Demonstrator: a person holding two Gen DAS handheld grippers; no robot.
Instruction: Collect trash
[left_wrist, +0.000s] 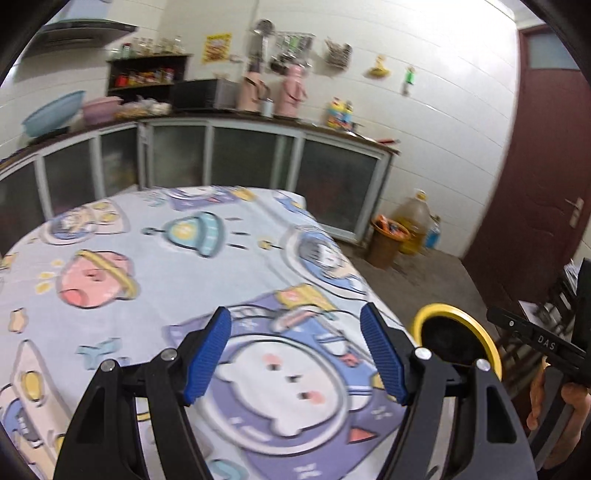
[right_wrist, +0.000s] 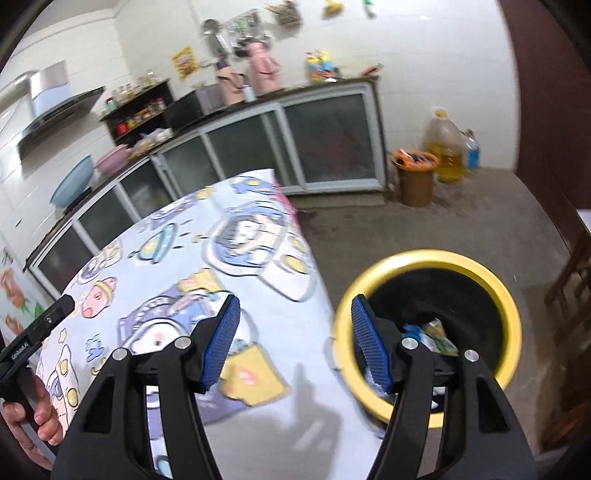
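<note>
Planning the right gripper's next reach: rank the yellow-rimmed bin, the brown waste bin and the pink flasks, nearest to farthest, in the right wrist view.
From the right gripper:
1. Yellow-rimmed bin, just right of its fingers, beside the table.
2. Brown waste bin, on the floor by the cabinets.
3. Pink flasks, on the far counter.

The table (left_wrist: 155, 258) is covered by a pale blue cloth (left_wrist: 258, 266) printed with cartoon astronauts, planets and saucers; the cloth hangs over the table's edge. No loose item shows on the cloth in either view. Beside the table, on the grey concrete floor (right_wrist: 424, 229), stands a black bin (right_wrist: 506, 295) with a yellow rim, close against the hanging cloth; wrappers (right_wrist: 436, 334) lie inside it. Farther from the table, by the counter's end, a brown bin (right_wrist: 415, 181) with an orange liner stands on the floor, with an oil jug (right_wrist: 445, 147) and a small blue bottle (right_wrist: 472, 151) just beside it.
</note>
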